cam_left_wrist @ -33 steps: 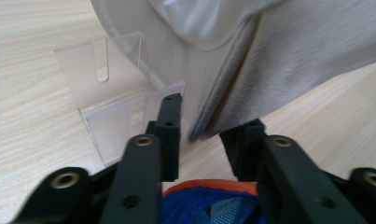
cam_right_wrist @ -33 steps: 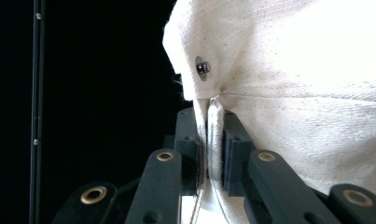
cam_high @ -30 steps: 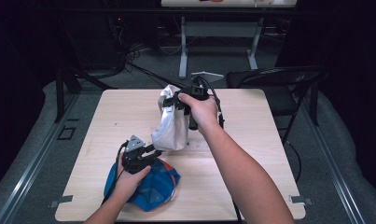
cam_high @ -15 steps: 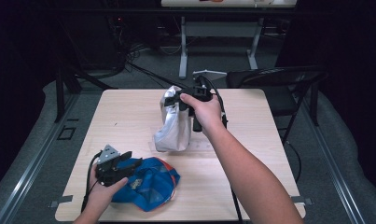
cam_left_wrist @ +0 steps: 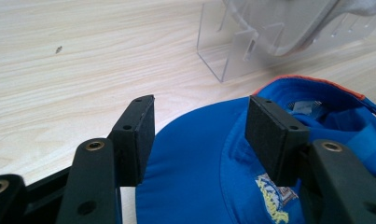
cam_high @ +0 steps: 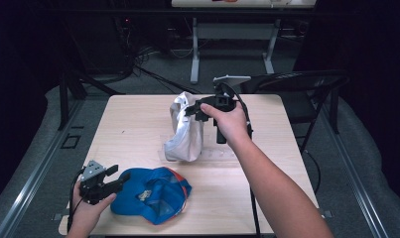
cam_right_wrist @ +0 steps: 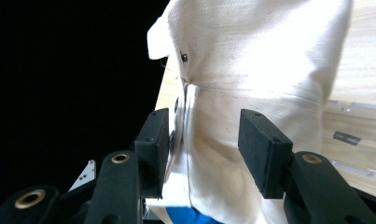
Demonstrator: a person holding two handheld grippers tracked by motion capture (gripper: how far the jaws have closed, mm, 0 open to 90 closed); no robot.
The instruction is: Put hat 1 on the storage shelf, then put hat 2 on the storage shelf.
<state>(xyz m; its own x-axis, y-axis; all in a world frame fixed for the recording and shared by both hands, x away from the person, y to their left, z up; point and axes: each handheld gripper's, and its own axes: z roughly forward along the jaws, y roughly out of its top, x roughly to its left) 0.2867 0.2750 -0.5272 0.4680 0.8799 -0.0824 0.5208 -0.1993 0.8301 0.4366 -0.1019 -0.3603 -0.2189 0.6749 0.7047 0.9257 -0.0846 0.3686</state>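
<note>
your left gripper (cam_high: pixel 119 177) is wide open over the blue cap (cam_high: pixel 155 196) at 7 o'clock. your right gripper (cam_high: pixel 190 110), open too, may knock the white cap (cam_high: pixel 183 130) off its clear stand (cam_left_wrist: pixel 227 53).

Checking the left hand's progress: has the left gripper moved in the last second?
Yes. The left gripper has drawn back toward the table's near left corner, off the blue cap, jaws open.

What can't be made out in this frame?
- Clear stand: the white cap covers its top in the left gripper view.
- Blue cap logo: cut off by the bottom edge and a jaw.
- Right hand-held gripper: the jaws stand apart, but whether they pinch the white cap is unclear.
</note>
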